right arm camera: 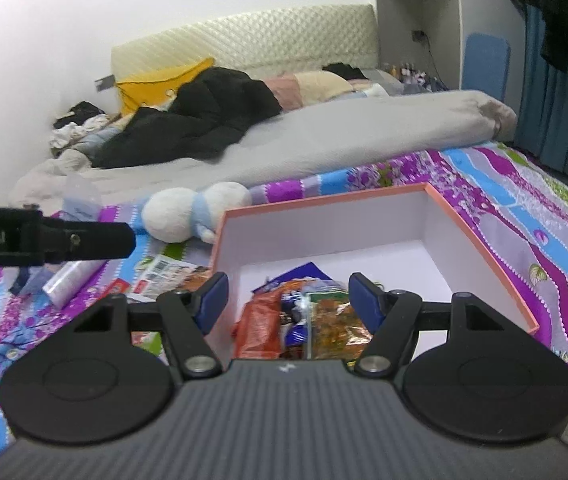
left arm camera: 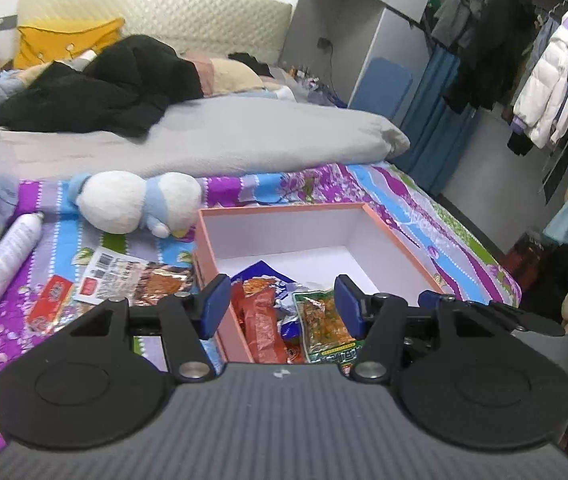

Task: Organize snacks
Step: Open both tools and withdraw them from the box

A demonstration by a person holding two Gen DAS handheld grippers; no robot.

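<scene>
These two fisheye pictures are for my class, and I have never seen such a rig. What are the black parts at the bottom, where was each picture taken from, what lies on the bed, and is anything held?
Each picture comes from a camera mounted on a hand-held two-finger gripper, looking forward along its blue-padded fingers. A person holds one in each hand. The left gripper and right gripper are both open and hold nothing.

Below them, on a patterned bedspread, sits an orange box with several snack packets already inside. Left of the box lie more snack packets, a white spray can and a plush toy.

The black bar at the left of the right-hand view is part of the other gripper.
</scene>
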